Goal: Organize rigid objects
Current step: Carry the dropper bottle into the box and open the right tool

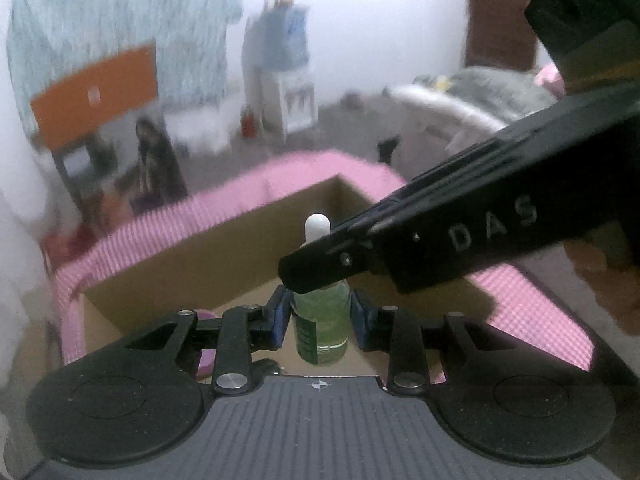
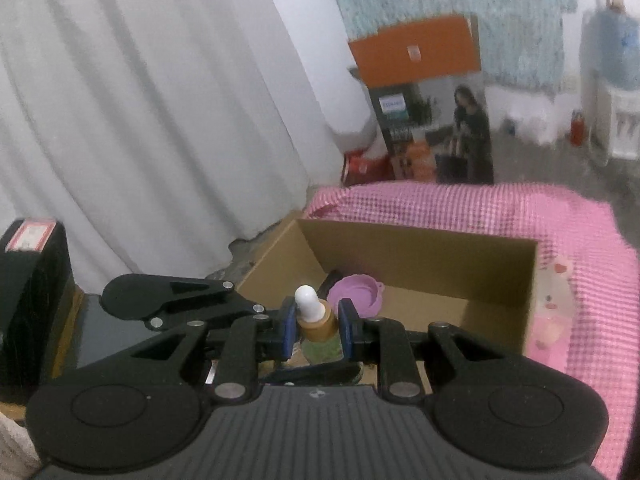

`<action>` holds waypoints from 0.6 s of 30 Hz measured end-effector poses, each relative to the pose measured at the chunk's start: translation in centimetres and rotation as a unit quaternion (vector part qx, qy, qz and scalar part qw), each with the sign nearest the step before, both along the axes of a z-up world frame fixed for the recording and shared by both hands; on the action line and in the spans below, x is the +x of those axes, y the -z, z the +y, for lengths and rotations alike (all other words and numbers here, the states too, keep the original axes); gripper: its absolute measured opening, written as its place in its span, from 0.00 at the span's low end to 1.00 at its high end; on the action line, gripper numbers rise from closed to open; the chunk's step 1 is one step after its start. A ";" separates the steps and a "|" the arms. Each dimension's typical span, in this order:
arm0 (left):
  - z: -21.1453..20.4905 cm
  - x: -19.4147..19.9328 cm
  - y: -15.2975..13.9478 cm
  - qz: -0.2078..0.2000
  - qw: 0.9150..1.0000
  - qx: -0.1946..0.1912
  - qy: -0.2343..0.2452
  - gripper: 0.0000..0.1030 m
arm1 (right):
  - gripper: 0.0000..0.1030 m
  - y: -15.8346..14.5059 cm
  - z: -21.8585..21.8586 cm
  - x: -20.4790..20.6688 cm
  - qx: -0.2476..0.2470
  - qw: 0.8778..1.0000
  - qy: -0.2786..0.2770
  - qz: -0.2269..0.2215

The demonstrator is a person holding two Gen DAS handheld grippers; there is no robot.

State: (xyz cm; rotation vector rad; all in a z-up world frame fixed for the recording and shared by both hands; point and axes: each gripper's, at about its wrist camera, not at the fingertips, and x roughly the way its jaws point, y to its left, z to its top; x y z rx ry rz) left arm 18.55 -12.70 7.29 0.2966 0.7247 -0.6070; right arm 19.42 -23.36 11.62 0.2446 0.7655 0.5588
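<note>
A small dropper bottle (image 1: 322, 320) of green liquid, with a white rubber bulb (image 1: 317, 226) and a tan collar (image 2: 316, 320), hangs upright over an open cardboard box (image 1: 224, 248). My left gripper (image 1: 320, 312) is shut on the bottle's glass body, blue pads on both sides. My right gripper (image 2: 318, 324) is shut on the tan collar just under the bulb. In the left wrist view the right gripper's black finger (image 1: 316, 272) crosses in front of the bottle's neck. The left gripper's arm (image 2: 168, 300) shows low on the left in the right wrist view.
The cardboard box (image 2: 420, 256) sits on a pink checked cloth (image 2: 460, 208) and holds a purple lid (image 2: 356, 294). A black case (image 2: 32, 300) stands at the left by a white curtain (image 2: 160, 100). Behind are an orange-topped carton (image 2: 416, 50) and a water dispenser (image 1: 280, 80).
</note>
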 end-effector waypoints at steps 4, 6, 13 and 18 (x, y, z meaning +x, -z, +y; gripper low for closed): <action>0.2 4.7 1.6 0.053 0.998 0.002 -0.015 0.30 | 0.23 2.1 0.2 4.1 -0.007 1.000 -0.003 0.029; 0.3 6.7 2.5 0.078 0.997 0.003 -0.027 0.31 | 0.23 3.3 0.4 6.3 -0.009 0.999 -0.004 0.044; 1.2 10.5 4.5 0.132 0.988 0.009 -0.075 0.32 | 0.23 6.8 0.8 11.1 -0.038 0.997 0.006 0.071; 1.5 11.4 5.4 0.144 0.987 0.020 -0.075 0.32 | 0.23 8.6 1.6 13.0 -0.060 0.994 0.010 0.089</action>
